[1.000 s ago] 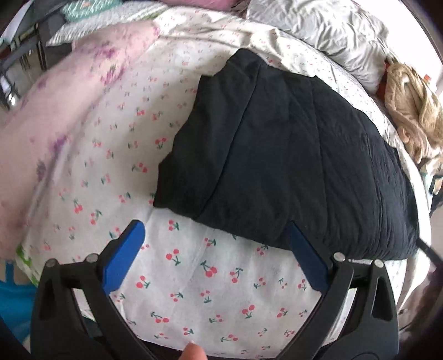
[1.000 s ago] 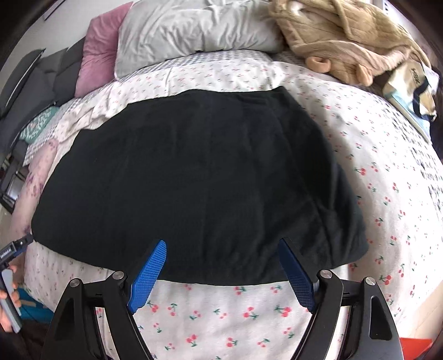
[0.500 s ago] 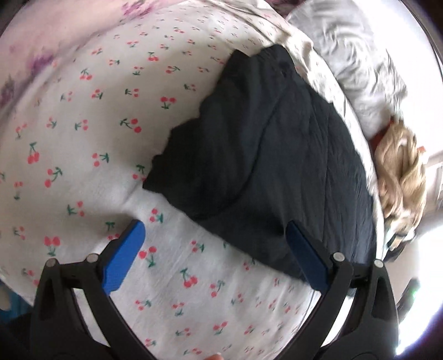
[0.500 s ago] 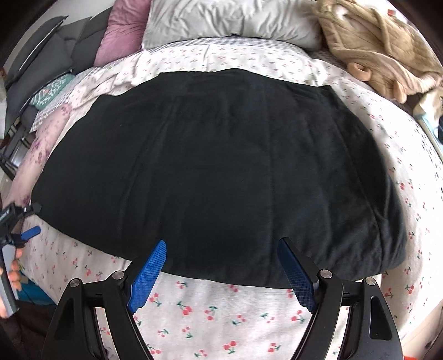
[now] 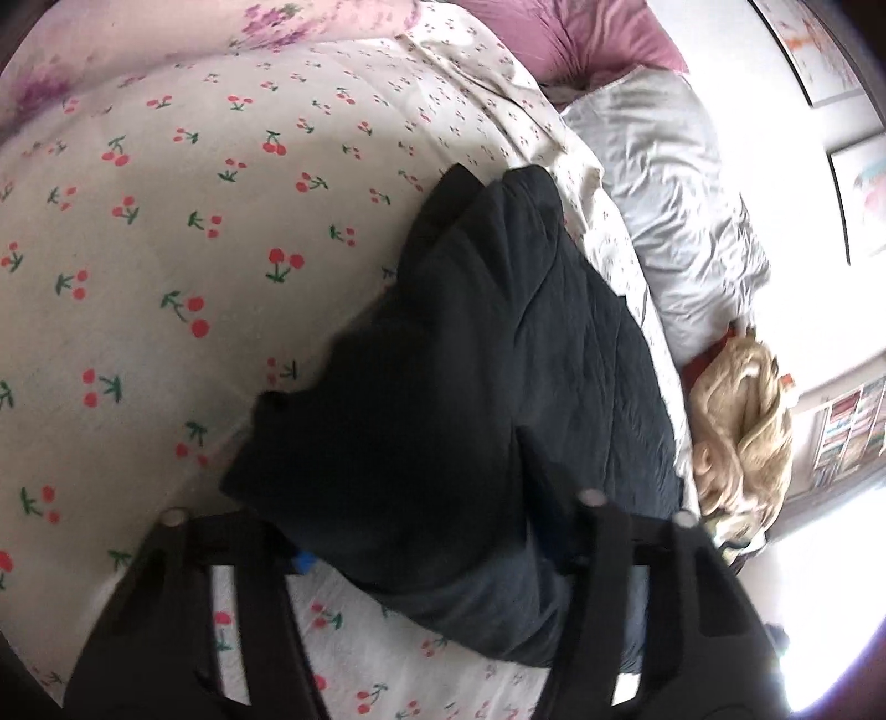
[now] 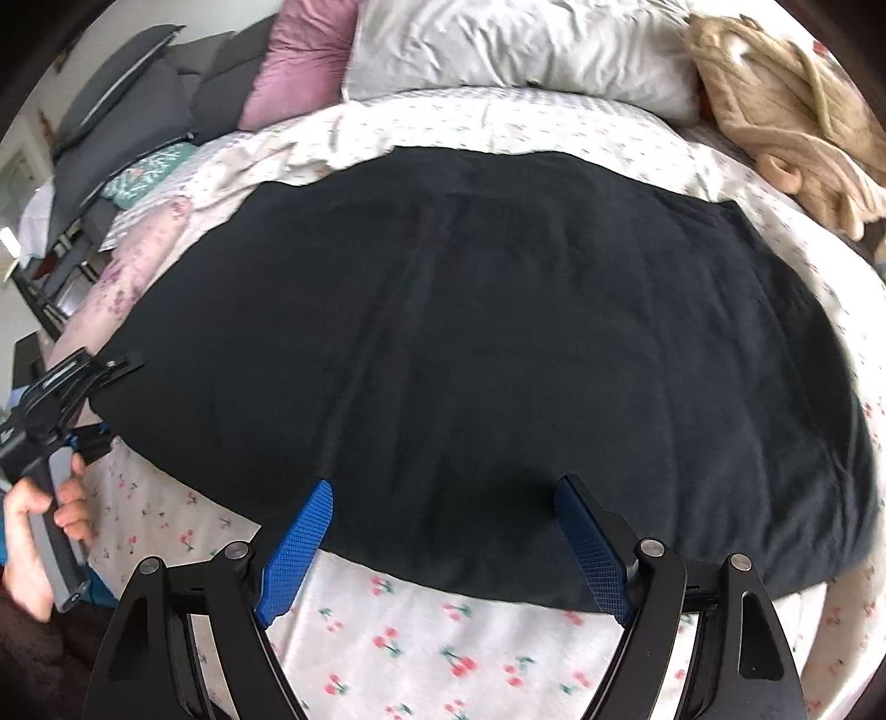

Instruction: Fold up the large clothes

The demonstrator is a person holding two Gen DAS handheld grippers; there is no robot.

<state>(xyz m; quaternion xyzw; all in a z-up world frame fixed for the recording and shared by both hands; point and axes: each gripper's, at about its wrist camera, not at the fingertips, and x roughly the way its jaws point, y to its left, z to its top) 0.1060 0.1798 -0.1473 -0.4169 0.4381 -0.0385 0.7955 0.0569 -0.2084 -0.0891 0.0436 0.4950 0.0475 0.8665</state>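
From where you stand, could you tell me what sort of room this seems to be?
Most likely a bedroom: the black garment lies on a bed with a cherry-print cover, pillows at its head, and framed pictures on the wall.

left gripper point(image 5: 426, 554) pads hidden under black garment point(image 5: 470, 387)
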